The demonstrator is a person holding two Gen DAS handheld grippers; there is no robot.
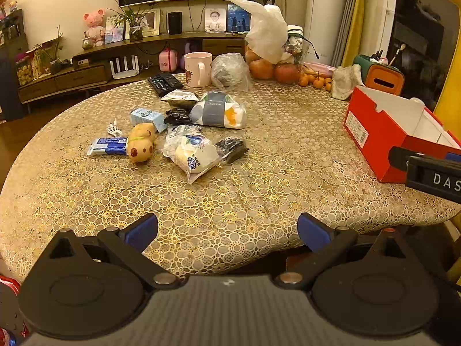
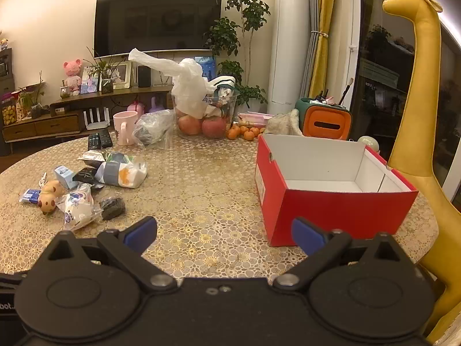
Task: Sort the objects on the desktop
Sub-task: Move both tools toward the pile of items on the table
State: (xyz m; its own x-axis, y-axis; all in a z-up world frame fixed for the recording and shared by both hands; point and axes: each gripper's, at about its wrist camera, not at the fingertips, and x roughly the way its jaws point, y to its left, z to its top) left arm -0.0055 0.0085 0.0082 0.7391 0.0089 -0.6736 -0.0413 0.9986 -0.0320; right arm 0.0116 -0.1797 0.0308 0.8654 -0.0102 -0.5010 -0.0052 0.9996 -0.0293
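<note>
Living room, round table (image 1: 259, 190) under a gold lace cloth.
Left of an empty red box (image 2: 331, 199) lies a cluster of small items (image 1: 173, 132): snack packets, a plush toy, a cable, probably awaiting sorting into the box. Left gripper (image 1: 227, 232) and right gripper (image 2: 223, 230) hover near the table's edge, jaws wide, holding nothing.

Open-jawed left hand-held gripper (image 1: 227, 232) above table (image 1: 288, 150)

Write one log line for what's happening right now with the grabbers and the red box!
stage: start, nothing sorted | left gripper: open, empty | right gripper: open, empty | red box: empty | small items pile: on table
</note>
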